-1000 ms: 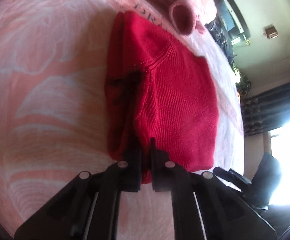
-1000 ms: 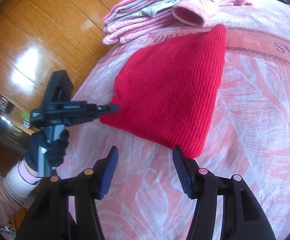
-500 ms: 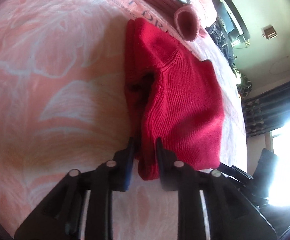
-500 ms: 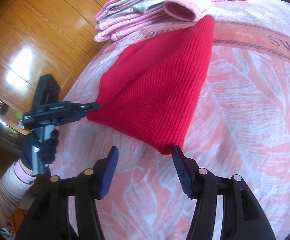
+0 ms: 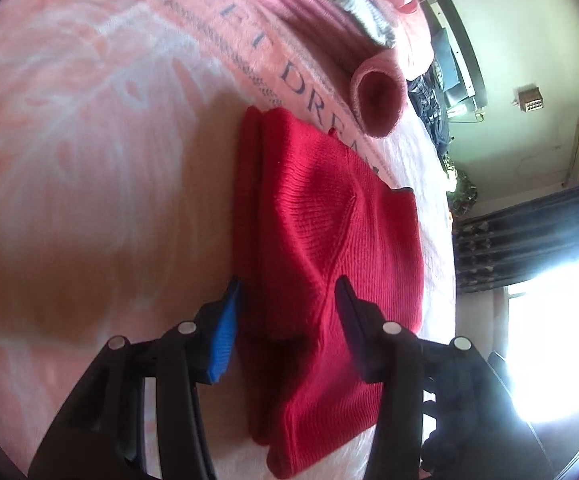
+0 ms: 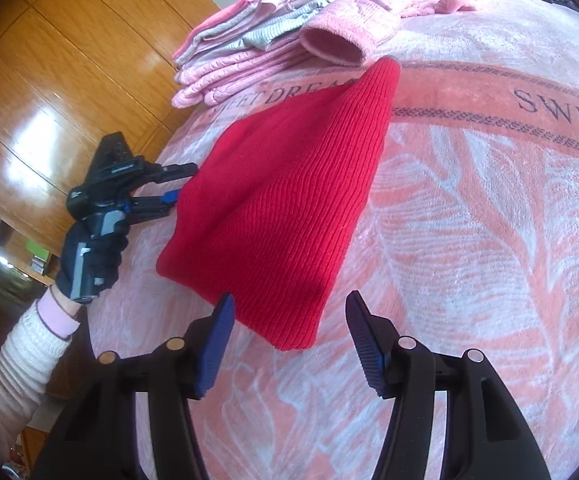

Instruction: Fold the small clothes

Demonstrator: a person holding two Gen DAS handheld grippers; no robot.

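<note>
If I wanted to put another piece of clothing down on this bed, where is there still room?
Bare blanket lies open beside the red sweater, on the side away from the left gripper, and below the lettered stripe. More blanket sits free near the right gripper. The far edge is crowded with the pile of pink clothes.

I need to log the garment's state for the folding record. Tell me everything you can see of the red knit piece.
The red knit garment is a ribbed, wool-like piece folded into a flat, tapering bundle of several layers, lying on the pink patterned blanket. A seam runs diagonally across its top layer. Its narrow end reaches the blanket's lettered band, close to a pink cuff. Neither gripper holds it: the left gripper stands open astride one end.
</note>
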